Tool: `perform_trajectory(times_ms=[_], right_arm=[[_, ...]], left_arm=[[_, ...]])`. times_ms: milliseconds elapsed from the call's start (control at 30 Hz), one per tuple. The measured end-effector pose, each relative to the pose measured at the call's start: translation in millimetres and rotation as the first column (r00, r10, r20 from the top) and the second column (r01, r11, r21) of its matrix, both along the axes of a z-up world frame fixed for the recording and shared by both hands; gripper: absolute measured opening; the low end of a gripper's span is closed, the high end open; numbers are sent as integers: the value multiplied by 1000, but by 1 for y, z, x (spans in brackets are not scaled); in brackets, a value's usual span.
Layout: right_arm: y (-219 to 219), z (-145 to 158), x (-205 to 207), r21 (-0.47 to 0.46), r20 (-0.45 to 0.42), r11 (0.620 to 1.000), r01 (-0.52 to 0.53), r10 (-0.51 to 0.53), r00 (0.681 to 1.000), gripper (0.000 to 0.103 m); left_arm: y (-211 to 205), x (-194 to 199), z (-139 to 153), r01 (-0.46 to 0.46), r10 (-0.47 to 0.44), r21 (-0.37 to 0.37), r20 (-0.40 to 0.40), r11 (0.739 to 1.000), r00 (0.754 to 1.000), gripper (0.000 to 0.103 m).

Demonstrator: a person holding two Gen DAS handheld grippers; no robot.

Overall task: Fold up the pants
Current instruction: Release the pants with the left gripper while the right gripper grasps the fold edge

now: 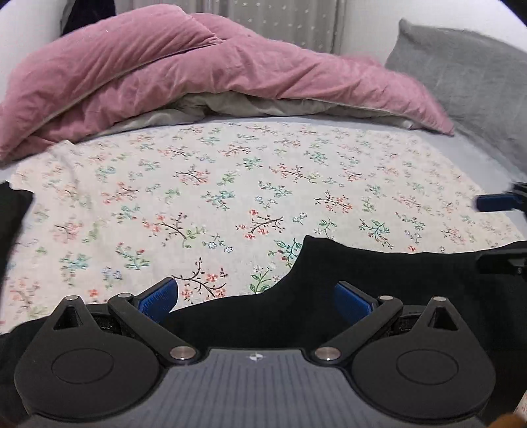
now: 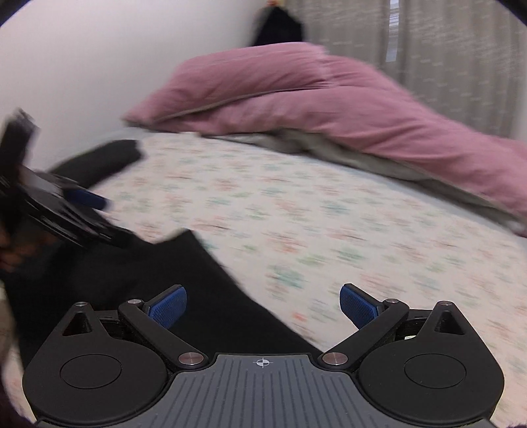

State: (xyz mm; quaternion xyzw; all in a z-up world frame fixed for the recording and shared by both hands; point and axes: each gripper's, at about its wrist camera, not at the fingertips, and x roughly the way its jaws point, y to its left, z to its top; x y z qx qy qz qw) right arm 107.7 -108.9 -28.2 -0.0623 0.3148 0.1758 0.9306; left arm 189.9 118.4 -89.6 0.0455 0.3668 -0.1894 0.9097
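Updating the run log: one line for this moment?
pants: black, flat on floral sheet | left gripper: open, empty | right gripper: open, empty

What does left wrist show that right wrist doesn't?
Left wrist only: the grey pillow at the right, and sharp floral print on the sheet. Right wrist only: the left gripper seen from outside, blurred, and a bare white wall. Both: black pants on the sheet, pink duvet, curtain, both sets of jaws open and empty.
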Motion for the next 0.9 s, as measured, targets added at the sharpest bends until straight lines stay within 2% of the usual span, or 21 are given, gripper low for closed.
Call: perform_trajectory(times_ms=[100, 233, 300, 367, 433, 500, 600, 700, 767, 833, 867, 900], right_arm=[[14, -6, 28, 74, -62, 996, -58, 63, 996, 100], [35, -22, 68, 148, -130, 984, -103, 123, 984, 94], [43, -29, 83, 179, -153, 974, -138, 166, 974, 78], [49, -35, 98, 227, -188, 960, -162, 206, 960, 66], [53, -39, 113, 261, -226, 951, -168, 230, 947, 58], [54, -43, 124, 283, -269, 943, -176, 254, 929, 39], [53, -48, 134, 310, -348, 931, -191, 299, 889, 35], [51, -50, 141, 321, -394, 926, -201, 323, 860, 37], [51, -55, 148, 342, -425, 925, -168, 312, 850, 40], [53, -62, 156, 392, -455, 912, -118, 304, 837, 39], [53, -64, 156, 421, -449, 903, -90, 294, 844, 25], [55, -62, 155, 428, -422, 901, -74, 272, 865, 8]], left_arm=[[7, 13, -10, 17, -16, 32, -18, 999, 1000, 103], [20, 26, -21, 25, -24, 21, -64, 999, 998, 103], [23, 28, -25, 22, -22, 0, -82, 1000, 996, 102], [23, 28, -26, 27, -28, -4, -81, 1000, 996, 102], [24, 28, -28, 31, -31, -2, -81, 1000, 996, 102], [26, 30, -29, 27, -27, -2, -84, 1000, 996, 102], [30, 29, -29, 18, -19, -18, -90, 1000, 996, 102], [30, 27, -29, 18, -19, -13, -84, 1000, 996, 102], [29, 27, -30, 20, -20, -2, -79, 1000, 997, 102], [29, 28, -29, 21, -20, 3, -73, 1000, 997, 102], [30, 27, -28, 16, -16, 5, -68, 1000, 998, 102], [32, 28, -27, 2, -1, 10, -57, 1000, 998, 102]])
